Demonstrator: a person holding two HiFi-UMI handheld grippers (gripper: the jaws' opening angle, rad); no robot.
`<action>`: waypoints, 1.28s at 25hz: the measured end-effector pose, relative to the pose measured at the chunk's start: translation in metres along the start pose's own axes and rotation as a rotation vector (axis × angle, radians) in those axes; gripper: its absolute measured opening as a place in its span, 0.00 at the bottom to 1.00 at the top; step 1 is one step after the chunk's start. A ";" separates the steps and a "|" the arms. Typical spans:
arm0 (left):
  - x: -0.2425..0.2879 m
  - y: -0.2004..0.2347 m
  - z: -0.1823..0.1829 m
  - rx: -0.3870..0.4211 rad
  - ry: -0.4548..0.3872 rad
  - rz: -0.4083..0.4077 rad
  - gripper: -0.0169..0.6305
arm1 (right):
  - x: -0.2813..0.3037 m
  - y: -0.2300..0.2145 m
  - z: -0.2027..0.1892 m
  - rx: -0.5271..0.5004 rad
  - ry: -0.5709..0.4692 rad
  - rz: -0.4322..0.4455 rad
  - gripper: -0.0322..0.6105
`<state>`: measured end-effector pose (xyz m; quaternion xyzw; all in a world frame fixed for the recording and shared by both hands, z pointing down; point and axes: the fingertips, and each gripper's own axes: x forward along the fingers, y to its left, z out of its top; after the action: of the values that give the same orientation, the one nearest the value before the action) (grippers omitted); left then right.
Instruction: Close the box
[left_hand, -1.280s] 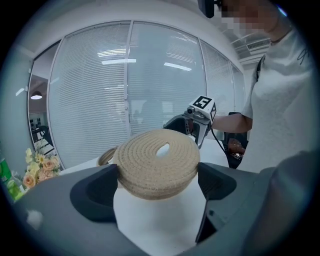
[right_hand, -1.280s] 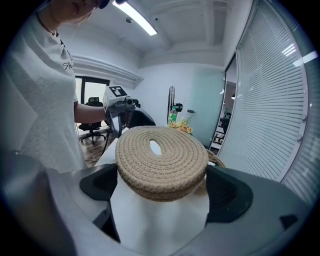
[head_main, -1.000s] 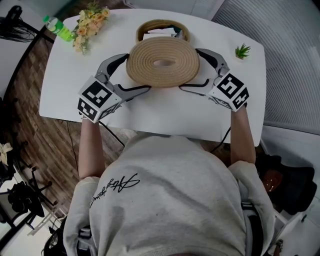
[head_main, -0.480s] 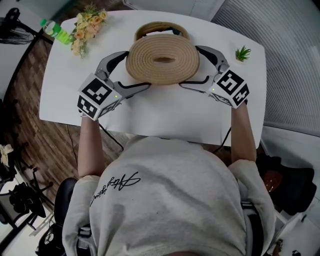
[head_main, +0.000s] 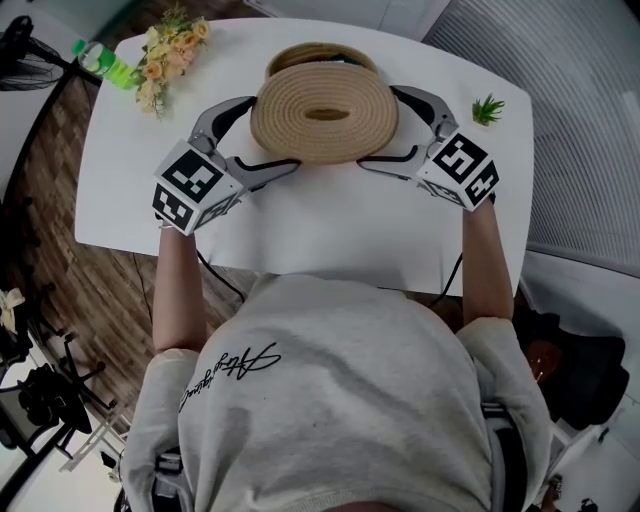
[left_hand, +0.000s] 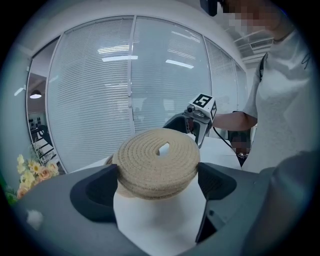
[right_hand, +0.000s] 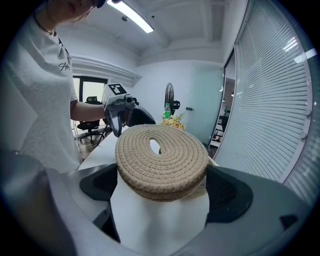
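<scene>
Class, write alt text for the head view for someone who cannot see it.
Seen from above, the left gripper and right gripper clamp a round woven lid from either side over a white table, its far edge overlapping a woven basket.

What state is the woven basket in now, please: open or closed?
Open: the left hand-held gripper and right hand-held gripper hold the lid clear of the basket, whose rim shows uncovered behind it.
</scene>
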<state>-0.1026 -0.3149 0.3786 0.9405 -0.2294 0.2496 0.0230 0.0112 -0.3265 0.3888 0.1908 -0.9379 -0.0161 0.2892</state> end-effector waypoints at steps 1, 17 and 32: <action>0.001 0.001 0.000 0.000 0.001 0.000 0.80 | 0.001 -0.001 -0.001 0.001 0.000 0.001 0.91; 0.014 0.026 -0.002 -0.014 0.003 0.004 0.80 | 0.014 -0.026 0.000 -0.013 0.015 0.005 0.91; 0.029 0.049 -0.006 -0.031 0.025 0.006 0.80 | 0.029 -0.050 -0.004 -0.010 0.023 0.021 0.91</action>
<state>-0.1046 -0.3694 0.3939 0.9362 -0.2356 0.2576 0.0397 0.0088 -0.3829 0.4010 0.1795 -0.9364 -0.0154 0.3010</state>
